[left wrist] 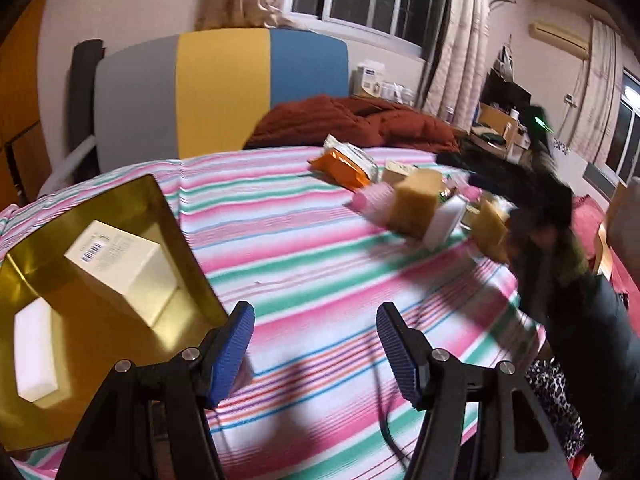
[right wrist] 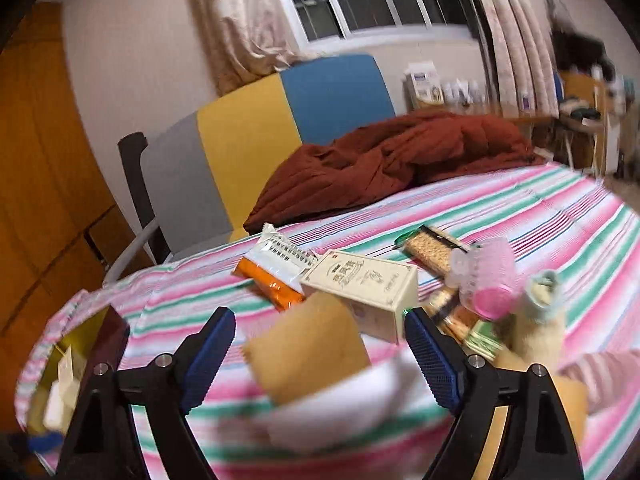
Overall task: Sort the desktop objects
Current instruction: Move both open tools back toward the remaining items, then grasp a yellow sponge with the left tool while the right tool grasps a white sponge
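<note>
My left gripper (left wrist: 316, 344) is open over the striped cloth, nothing between its blue pads. Just to its left, a gold tray (left wrist: 168, 216) holds a cream box (left wrist: 124, 268) and a white block (left wrist: 34, 356). My right gripper (right wrist: 320, 360) is open above the pile. A tan sponge (right wrist: 308, 344) sits between its fingers without touching them, with a blurred white block (right wrist: 332, 408) below. Around them lie a cream carton (right wrist: 360, 280), an orange packet (right wrist: 276, 292), a snack bar (right wrist: 432, 252) and a pink cup (right wrist: 488, 280). The left wrist view shows that sponge (left wrist: 414, 200) at the far right.
The striped cloth (left wrist: 304, 240) covers the rounded table. A person's dark sleeve (left wrist: 592, 320) reaches in from the right, blurred. Behind the table are a rust-red blanket (right wrist: 400, 160) and a grey, yellow and blue chair back (right wrist: 280, 120). The gold tray (right wrist: 80, 340) shows at the left.
</note>
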The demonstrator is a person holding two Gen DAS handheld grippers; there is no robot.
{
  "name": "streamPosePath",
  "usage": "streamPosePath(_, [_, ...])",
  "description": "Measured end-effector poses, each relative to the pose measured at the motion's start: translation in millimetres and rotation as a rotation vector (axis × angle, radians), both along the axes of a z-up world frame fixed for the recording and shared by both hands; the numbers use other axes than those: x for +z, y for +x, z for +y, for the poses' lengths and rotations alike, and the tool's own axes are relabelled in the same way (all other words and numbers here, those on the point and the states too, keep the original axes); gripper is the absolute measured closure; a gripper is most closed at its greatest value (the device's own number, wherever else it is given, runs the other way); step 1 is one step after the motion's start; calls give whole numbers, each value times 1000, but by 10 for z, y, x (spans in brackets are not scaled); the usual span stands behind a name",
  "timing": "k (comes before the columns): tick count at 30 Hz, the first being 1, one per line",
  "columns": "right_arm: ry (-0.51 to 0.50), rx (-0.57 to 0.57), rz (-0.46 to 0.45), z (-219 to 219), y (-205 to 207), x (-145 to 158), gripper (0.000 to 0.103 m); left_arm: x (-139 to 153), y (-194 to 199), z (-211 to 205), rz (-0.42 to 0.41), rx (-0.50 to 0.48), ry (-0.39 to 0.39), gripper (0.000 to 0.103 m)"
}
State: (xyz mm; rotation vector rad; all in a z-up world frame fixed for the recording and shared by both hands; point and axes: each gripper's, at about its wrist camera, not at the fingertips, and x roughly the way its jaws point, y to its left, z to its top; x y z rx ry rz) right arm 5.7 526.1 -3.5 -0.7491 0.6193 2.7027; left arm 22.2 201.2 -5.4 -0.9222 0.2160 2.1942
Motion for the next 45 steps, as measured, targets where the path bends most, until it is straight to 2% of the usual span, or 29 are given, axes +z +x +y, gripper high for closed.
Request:
streamPosePath(2, [-32,19,-14,41,-123,-73,15,-16,-7,-1,-8,2,-2,38])
streamPosePath(5, [-83,120,-34,-41,-218,-197,15,-32,-28,-13,-20,7,3,38])
streamPosePath(8, [-35,208,-4,-283,-125,-195,13,-20,-57,-53,-27,15,16,38])
streamPosePath(11, [-70,420,89,-582,121,-66,13,-1,-74,-76,-31,23,35,38])
streamPosePath(13, [-122,554,83,-795,227,-29,13,5,-86,-76,-37,22,48,38])
streamPosePath(15, [-110,656,77,-1055,402,-13,13,27,-74,-92,-38,20,63,38])
streamPosePath(17, [-100,698,84,-1205,549,-20,12,44,-59,-99,-33,14,66,38])
streamPosePath(20, [-85,678,90,-1256,748,-48,11,54,-41,-77,-26,2,58,38])
streamPosePath(28, [-86,406,58,-770,991,-299,11,118,-111,249,-27,-56,50,38])
streamPosePath(31, [-105,344,39,-638,1039,-451,11,154,-183,471,-23,-88,42,38])
streamPosePath(38, [-100,313,29,-537,1032,-593,9,155,-332,1006,4,-145,-1,38])
streamPosePath(45, [-148,323,38,-456,1011,-702,7,29,-502,1299,8,-172,-55,38])
